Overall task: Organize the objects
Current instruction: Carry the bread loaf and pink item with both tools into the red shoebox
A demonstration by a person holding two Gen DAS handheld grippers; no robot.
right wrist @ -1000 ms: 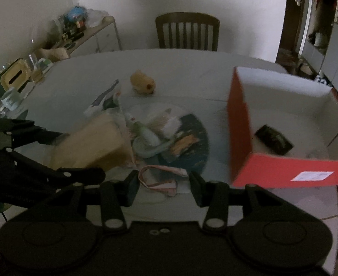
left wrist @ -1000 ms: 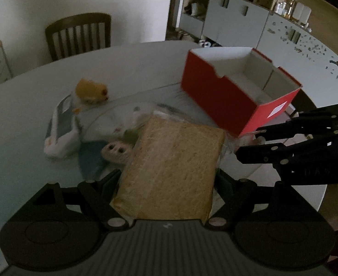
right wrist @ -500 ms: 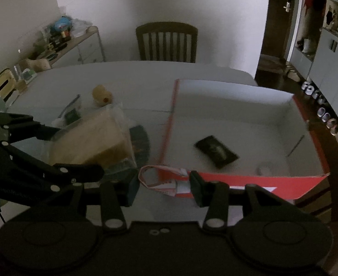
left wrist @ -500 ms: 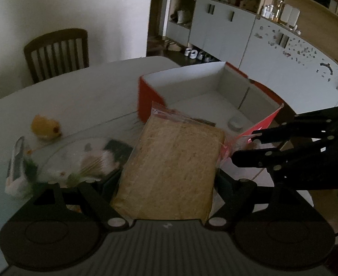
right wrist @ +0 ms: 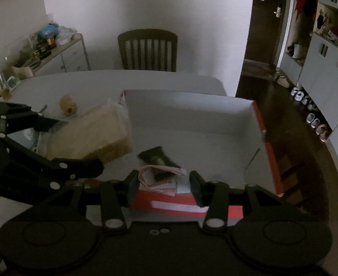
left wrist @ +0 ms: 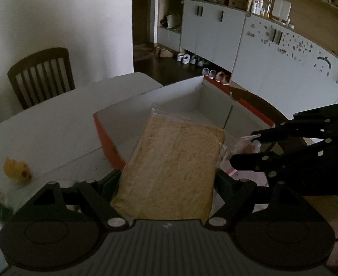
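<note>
My left gripper (left wrist: 169, 177) is shut on a clear bag of sliced bread (left wrist: 173, 168), gripping its two sides. The bag hangs over the left end of a red box (left wrist: 107, 142) with a white inside. In the right wrist view the bread (right wrist: 88, 133) and the left gripper (right wrist: 79, 143) sit at the box's left wall. My right gripper (right wrist: 164, 181) is shut on a crumpled pink-and-white packet (right wrist: 159, 178), held just above the near wall of the box (right wrist: 258, 119). From the left wrist view the right gripper (left wrist: 244, 149) is close beside the bread.
A dark flat object (right wrist: 155, 156) lies on the box floor. A yellow plush toy (left wrist: 16, 170) and other small items lie on the white table (left wrist: 54, 126) to the left. A wooden chair (right wrist: 148, 50) stands behind. Cabinets and shoes are on the right.
Both grippers have carried the bread and the packet to the right, from above the clutter on the table to above the red box. Neither grip has changed.
</note>
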